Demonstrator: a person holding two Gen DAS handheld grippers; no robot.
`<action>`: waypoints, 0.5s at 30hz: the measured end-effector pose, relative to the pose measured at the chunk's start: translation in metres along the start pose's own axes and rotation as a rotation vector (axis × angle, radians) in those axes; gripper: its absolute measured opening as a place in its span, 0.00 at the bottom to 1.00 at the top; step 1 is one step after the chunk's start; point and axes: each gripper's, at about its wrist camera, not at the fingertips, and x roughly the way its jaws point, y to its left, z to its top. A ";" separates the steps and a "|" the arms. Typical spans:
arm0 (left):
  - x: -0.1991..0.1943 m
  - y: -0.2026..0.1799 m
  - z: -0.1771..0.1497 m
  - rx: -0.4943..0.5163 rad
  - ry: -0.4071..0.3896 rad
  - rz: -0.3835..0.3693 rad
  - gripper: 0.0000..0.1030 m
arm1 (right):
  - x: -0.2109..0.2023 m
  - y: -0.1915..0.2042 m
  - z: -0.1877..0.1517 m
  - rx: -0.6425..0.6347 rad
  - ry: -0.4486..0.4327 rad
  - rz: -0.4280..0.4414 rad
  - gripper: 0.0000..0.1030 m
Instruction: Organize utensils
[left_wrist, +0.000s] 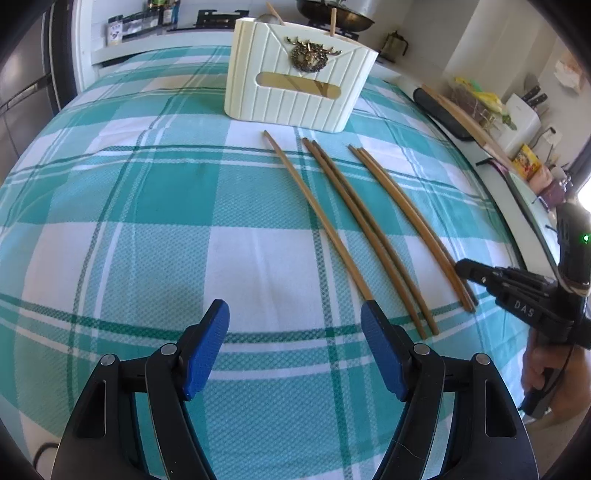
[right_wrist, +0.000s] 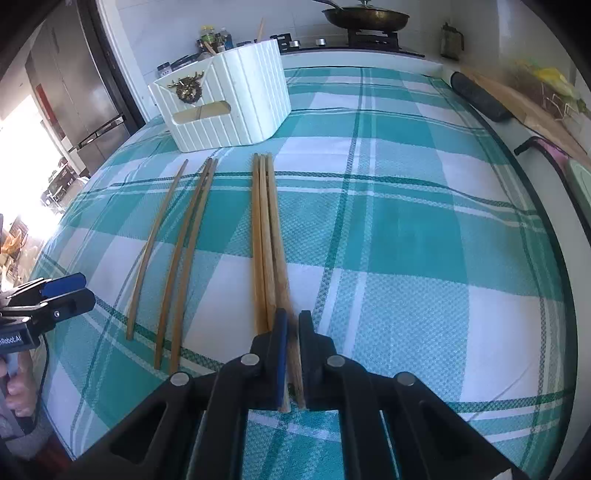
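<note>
Closest in, the right tool (right_wrist: 291, 325) has its two jaws drawn nearly together around the near end of the rightmost chopstick (right_wrist: 277, 236) in a group of three that lies side by side on the counter, the stick running between the blue pad and the black jaw. The other two of that group (right_wrist: 258, 236) lie just beside it, pressed against each other and pointing away toward the white ribbed holder (right_wrist: 236, 107). To their left a pair of darker chopsticks (right_wrist: 188, 251) rests close together, and farther left a single chopstick (right_wrist: 157, 243) lies alone. The left tool (left_wrist: 295, 325) hovers low over the teal-and-white checked cloth (left_wrist: 147, 229) with its blue-padded jaws spread wide and nothing between them; its right pad sits at the near end of the single stick. The holder stands upright at the far side of the cloth, a brass ornament (left_wrist: 309, 54) on its front, with a few sticks poking out of its top. A dark pan (right_wrist: 365, 14) sits on the stove beyond.
</note>
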 end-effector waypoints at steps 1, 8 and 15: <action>0.003 -0.002 0.003 0.004 -0.006 0.003 0.73 | 0.002 0.000 0.001 -0.001 0.010 0.005 0.07; 0.029 -0.021 0.024 0.040 -0.027 0.031 0.73 | 0.005 0.013 0.002 -0.075 0.017 -0.057 0.07; 0.047 -0.043 0.023 0.156 -0.038 0.147 0.66 | -0.001 0.011 -0.009 0.011 -0.068 -0.144 0.06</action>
